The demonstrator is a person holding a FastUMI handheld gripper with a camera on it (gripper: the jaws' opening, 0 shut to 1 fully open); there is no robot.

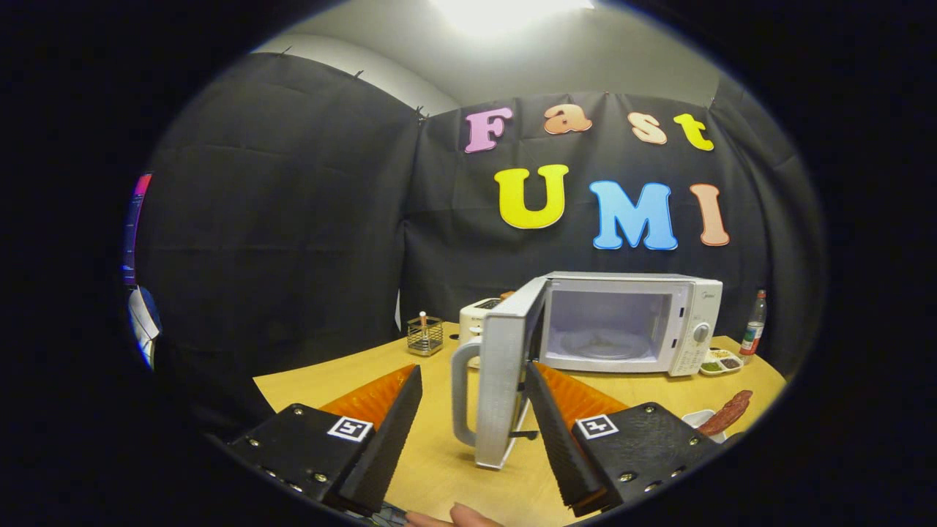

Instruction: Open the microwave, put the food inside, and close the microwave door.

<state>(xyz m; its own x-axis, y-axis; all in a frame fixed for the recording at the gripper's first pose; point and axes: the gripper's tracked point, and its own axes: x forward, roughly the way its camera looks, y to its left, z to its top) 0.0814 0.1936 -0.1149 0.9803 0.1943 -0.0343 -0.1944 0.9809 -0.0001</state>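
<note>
A: Currently, how is the gripper (472,399) seen to stand?

B: Its two fingers are spread wide apart, and nothing is pressed between them. The microwave door (505,369) is seen between the fingertips, swung open toward the camera, with its handle (460,391) on the side of the left finger. Whether the right finger is touching the door's lower edge cannot be told.

A: And the microwave (629,322) itself?

B: It is set on the wooden table (439,468), beyond the fingers and toward the right. Its cavity is laid open, and a round glass plate (599,344) can be made out on the floor of it. A dial and a column of buttons are seen on its right panel.

A: Where is the food found?

B: A sausage (726,413) is seen lying across a small white dish (695,419), near the table's edge and beside the right finger, well apart from the microwave's cavity.

A: What else is noted on the table?

B: A wire holder (425,336) and a toaster (477,316) are placed left of the microwave, behind the open door. A small divided tray (721,362) and a bottle (753,324) are stood at the microwave's right. A fingertip (468,516) of the person is glimpsed below the gripper.
</note>
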